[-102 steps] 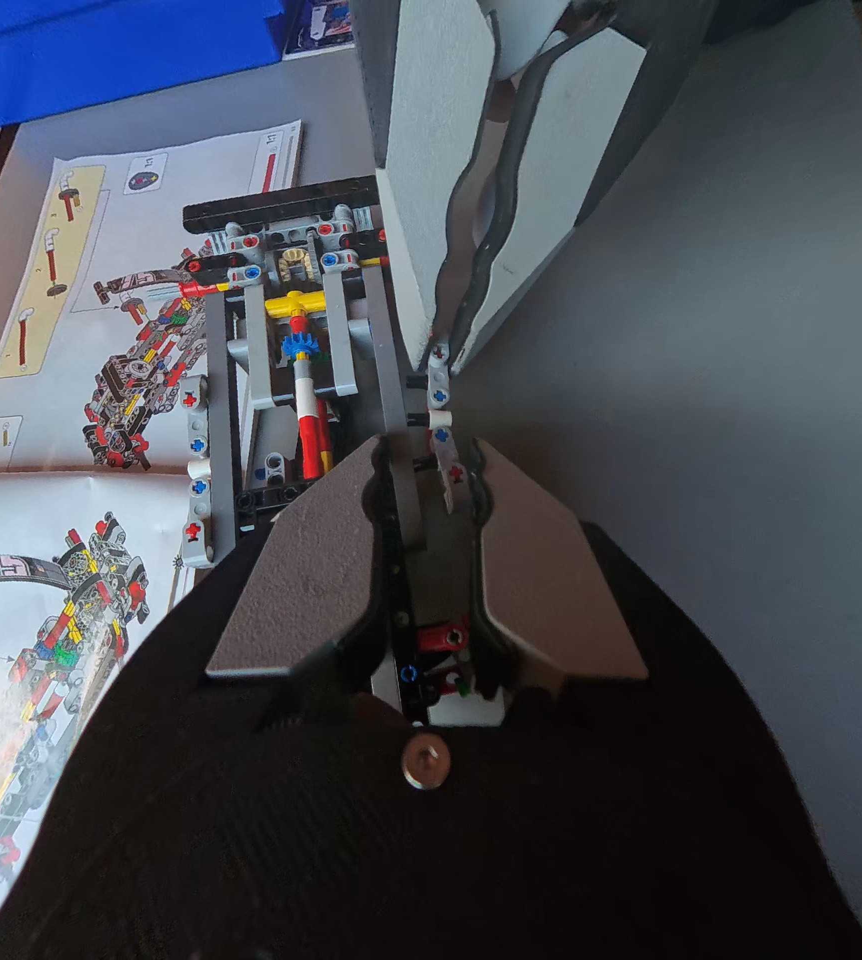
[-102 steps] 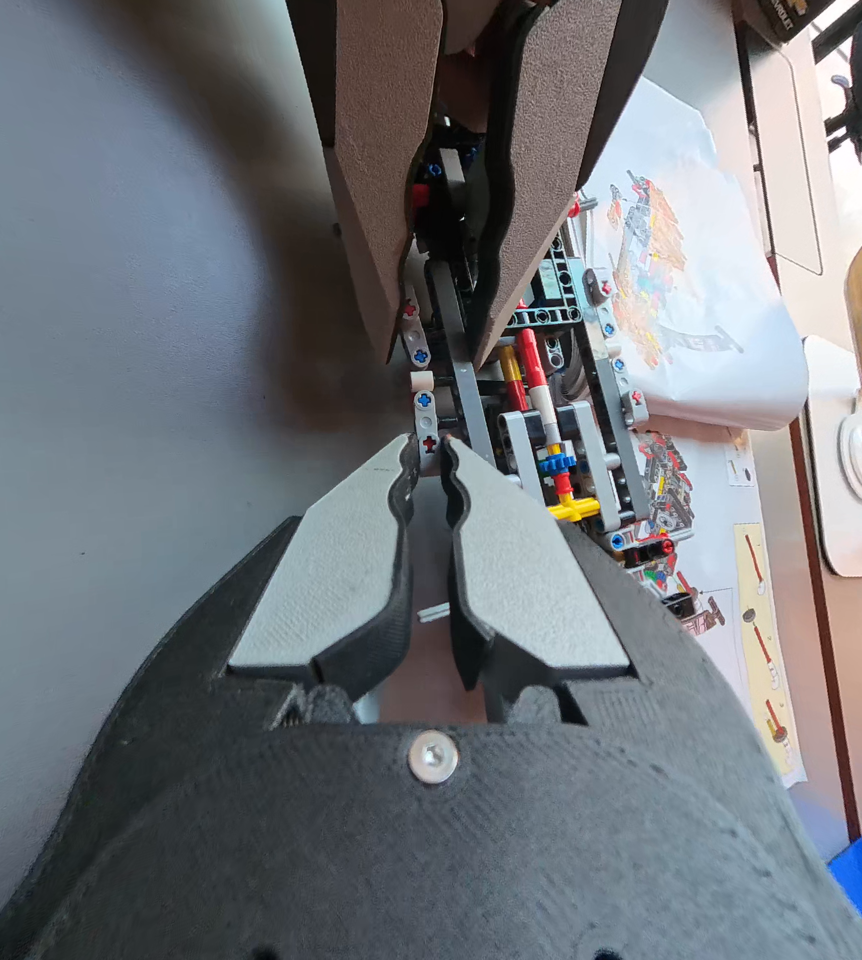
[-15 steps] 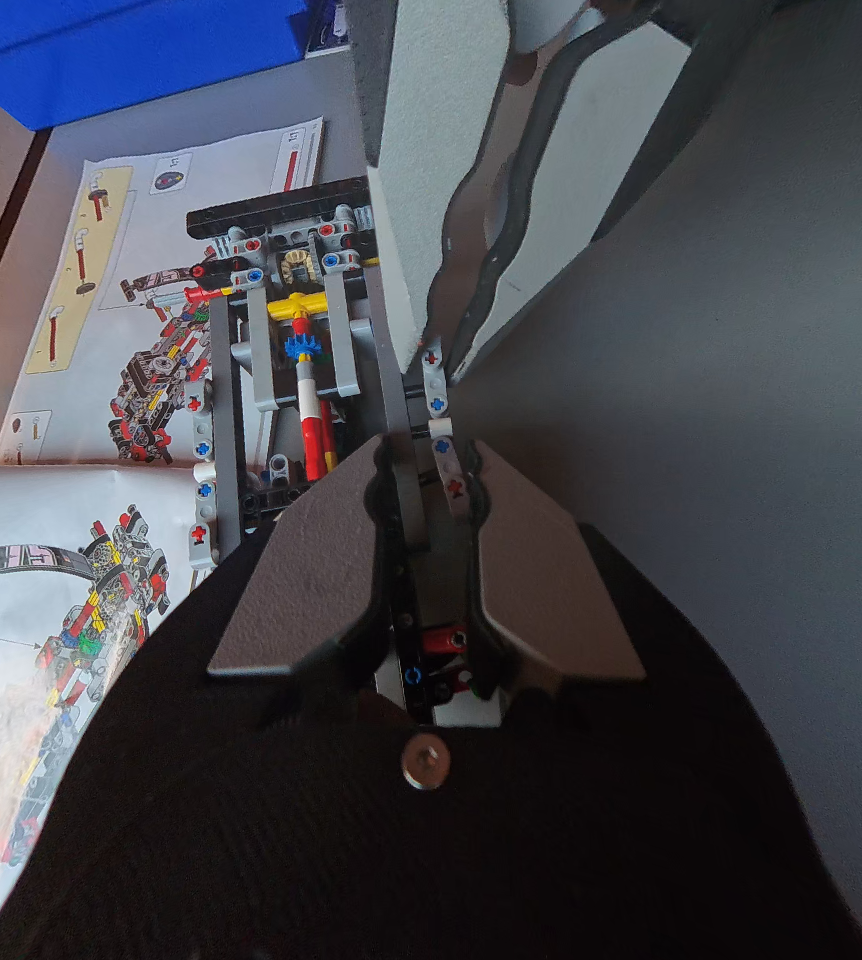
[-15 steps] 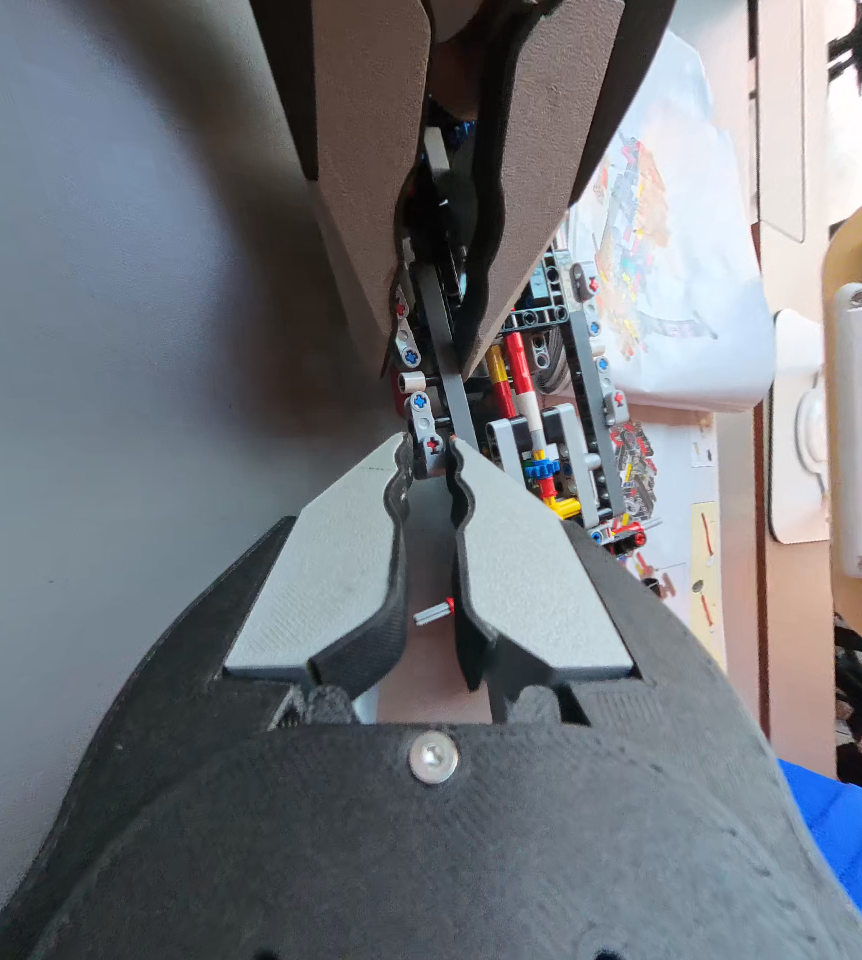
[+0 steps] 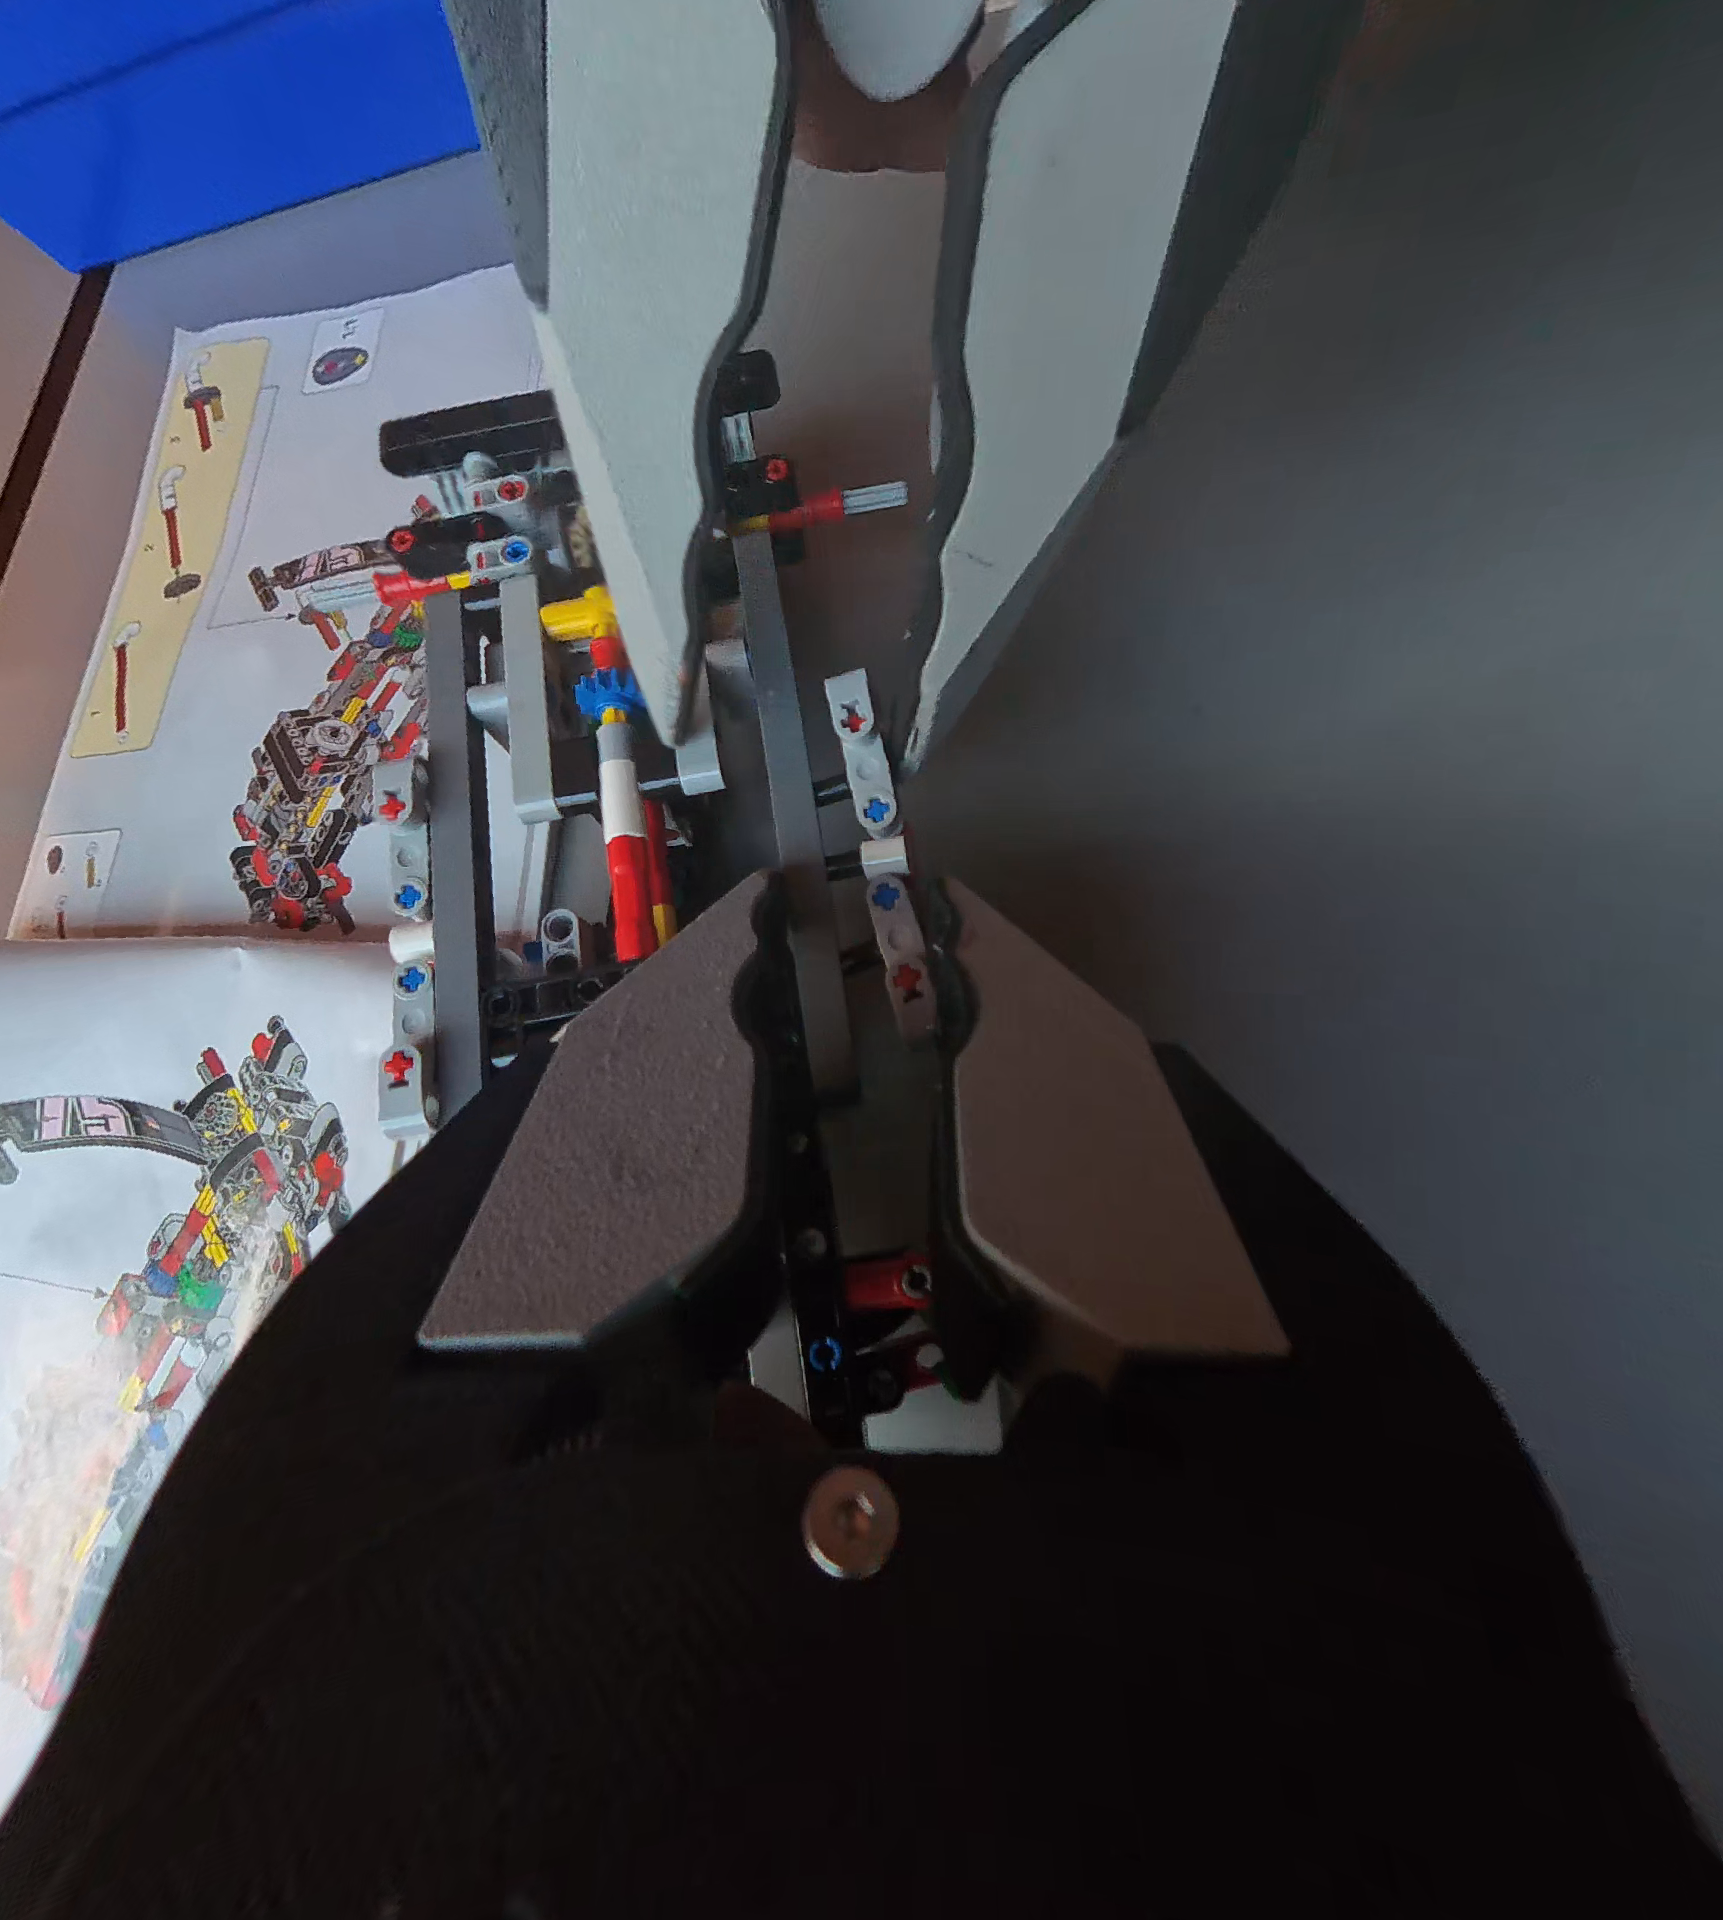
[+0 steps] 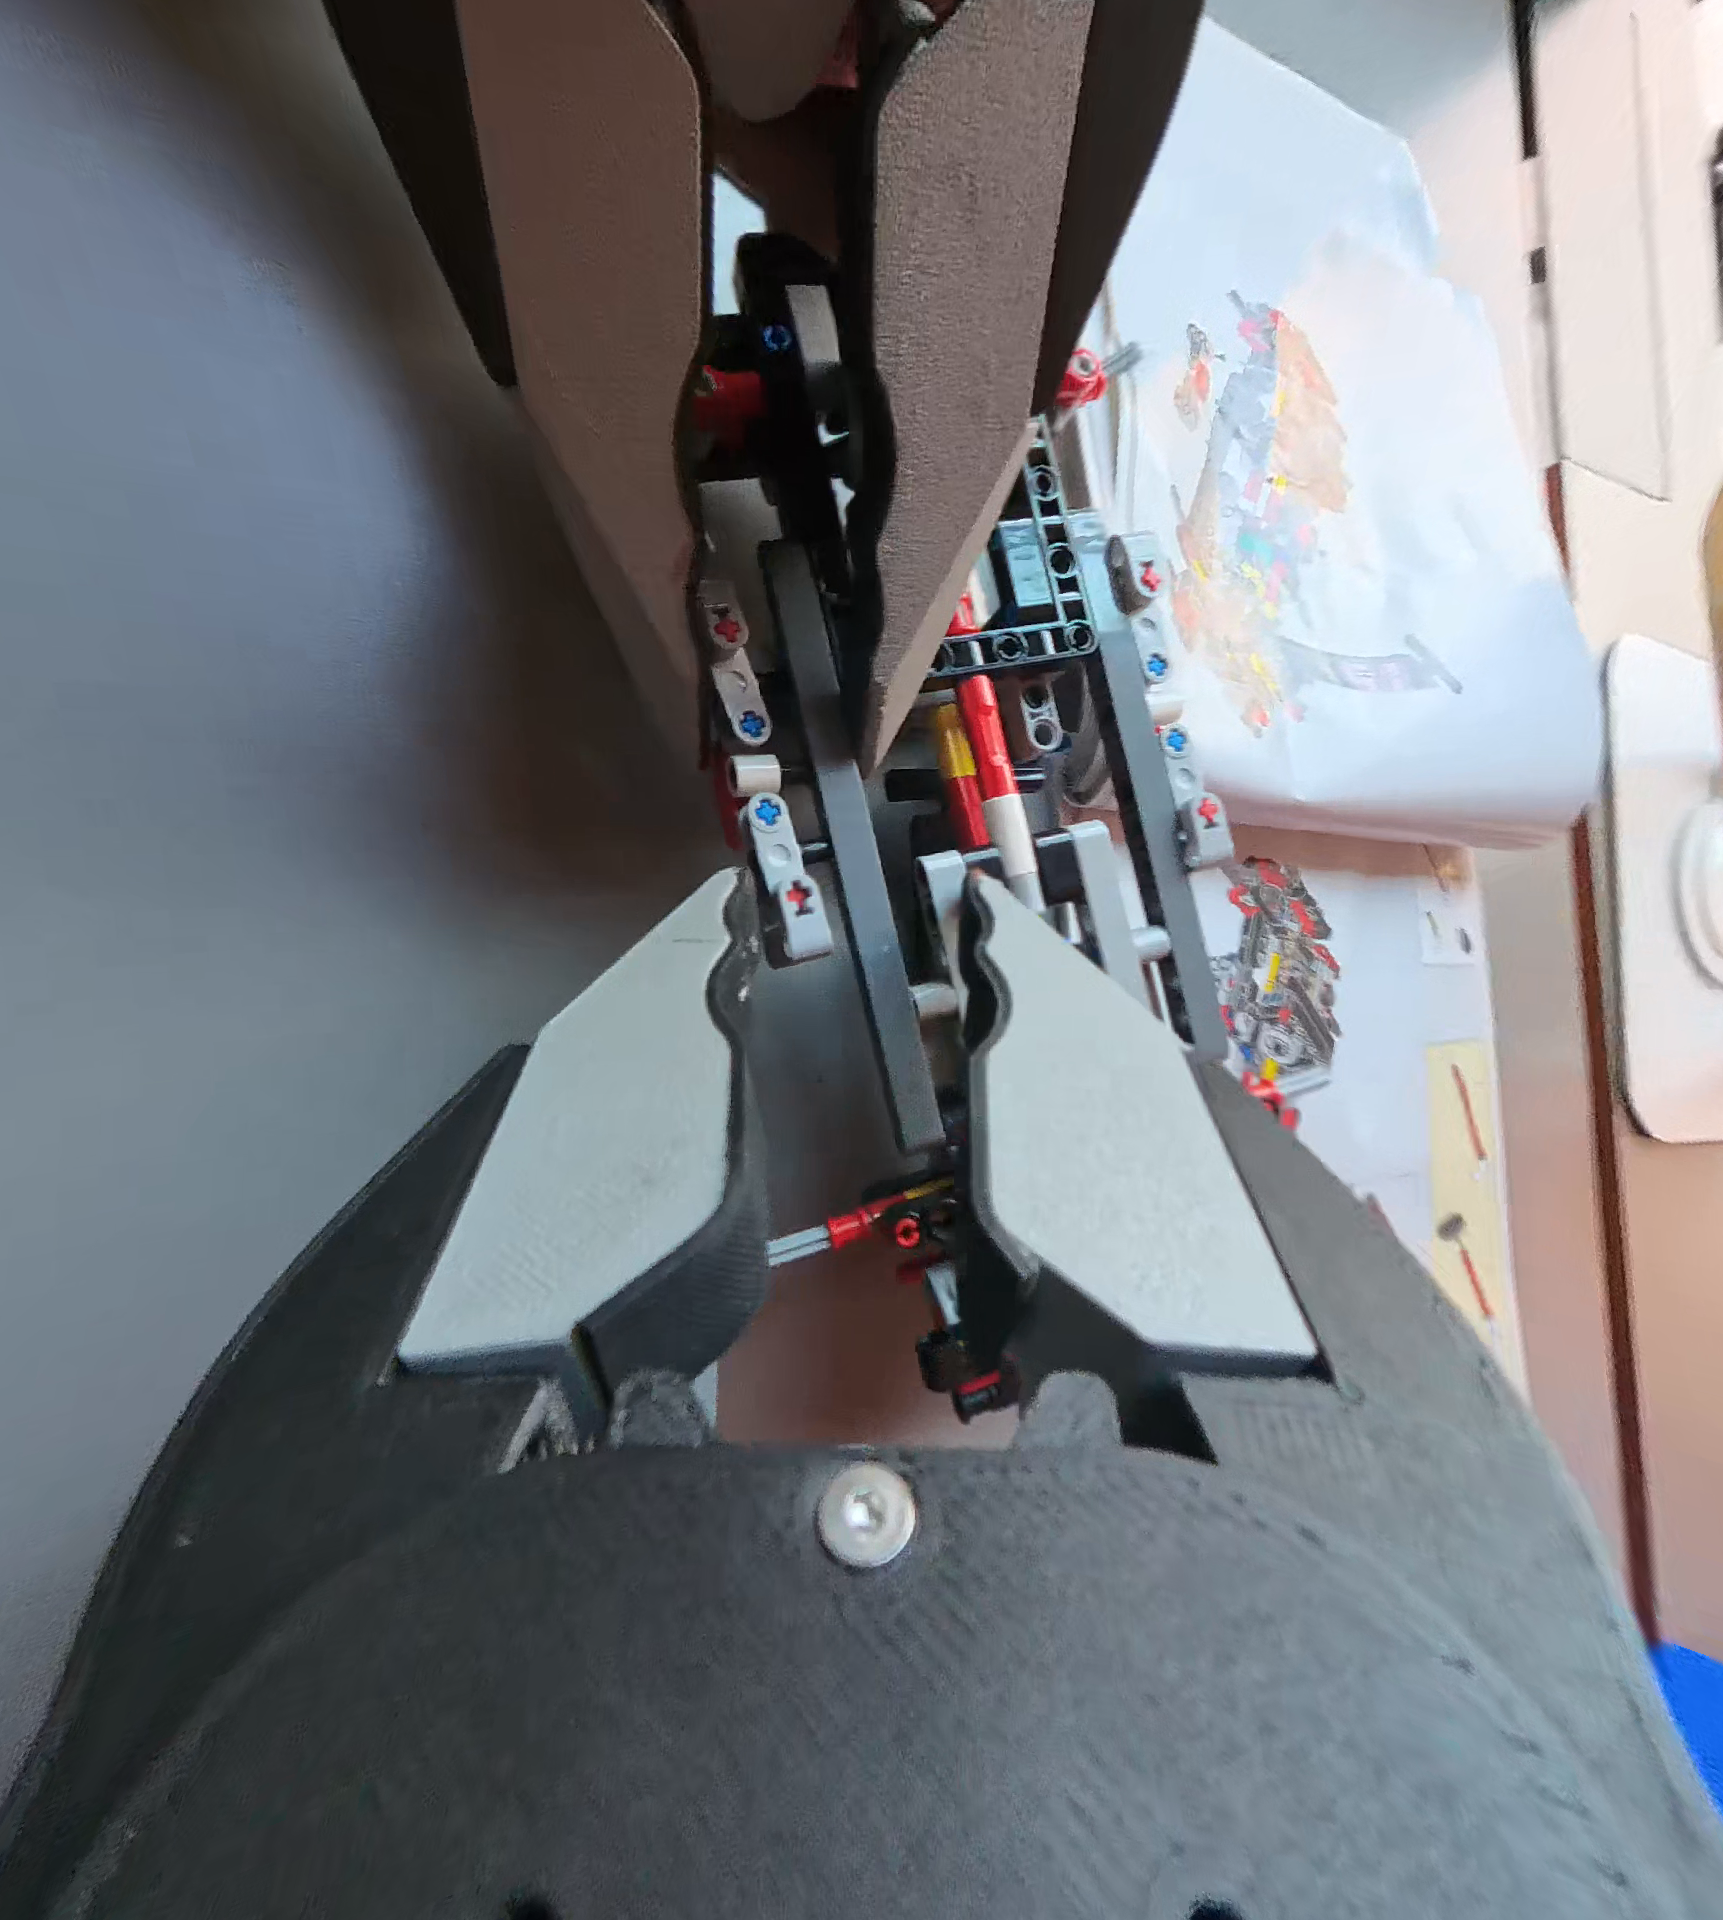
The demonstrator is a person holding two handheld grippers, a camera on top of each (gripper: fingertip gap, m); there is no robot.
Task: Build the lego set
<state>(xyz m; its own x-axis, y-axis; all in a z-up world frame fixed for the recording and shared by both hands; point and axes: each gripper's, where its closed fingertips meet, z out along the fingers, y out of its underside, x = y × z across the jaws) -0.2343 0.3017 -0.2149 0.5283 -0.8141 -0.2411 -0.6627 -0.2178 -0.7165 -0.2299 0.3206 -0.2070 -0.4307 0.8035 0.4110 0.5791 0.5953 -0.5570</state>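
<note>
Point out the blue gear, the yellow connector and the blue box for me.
Blue gear [image 5: 603,694]: left wrist view, on its toothed rim.
Yellow connector [image 5: 576,615]: left wrist view, on its crossbar.
Blue box [image 5: 182,114]: left wrist view, on its side wall.

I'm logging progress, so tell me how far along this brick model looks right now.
Done: a frame of dark grey beams stands assembled, with a blue gear and a red-and-white shaft inside.
In hand: the left gripper clamps one side beam; the right gripper stands open astride it, gripping nothing.
Left: the instruction sheets beside it picture a denser model, so probably plenty.
</note>
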